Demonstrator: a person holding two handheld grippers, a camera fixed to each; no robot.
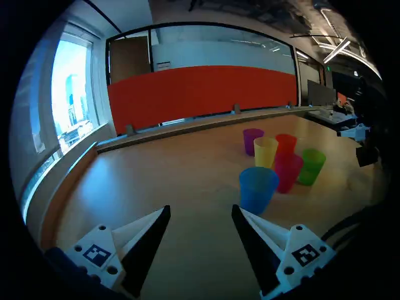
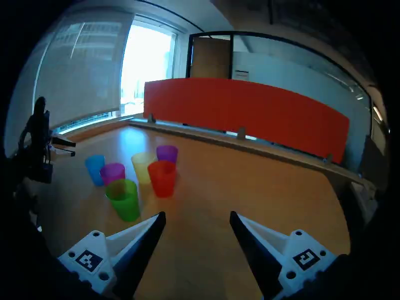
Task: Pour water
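Note:
Several plastic cups stand grouped on a wooden table [image 1: 165, 175]. In the left gripper view the blue cup [image 1: 257, 189] is nearest, just beyond my right fingertip, with magenta [image 1: 288, 172], yellow [image 1: 265, 152], green [image 1: 311, 166], red [image 1: 285, 144] and purple [image 1: 252, 141] cups behind. My left gripper [image 1: 201, 210] is open and holds nothing. In the right gripper view the green cup [image 2: 123, 199] is closest, left of my open right gripper [image 2: 197, 215], then the red [image 2: 162, 178], yellow [image 2: 142, 166], magenta [image 2: 112, 173], blue [image 2: 95, 169] and purple [image 2: 167, 153] cups. The other gripper [image 2: 37, 142] shows far left.
A long orange-red partition [image 1: 200, 92] runs along the table's far edge, with glass walls above it. Bright windows [image 1: 72, 100] line one side. The right gripper [image 1: 362, 142] sits far right beyond the cups. Bare tabletop [image 2: 270, 200] stretches right of the cups.

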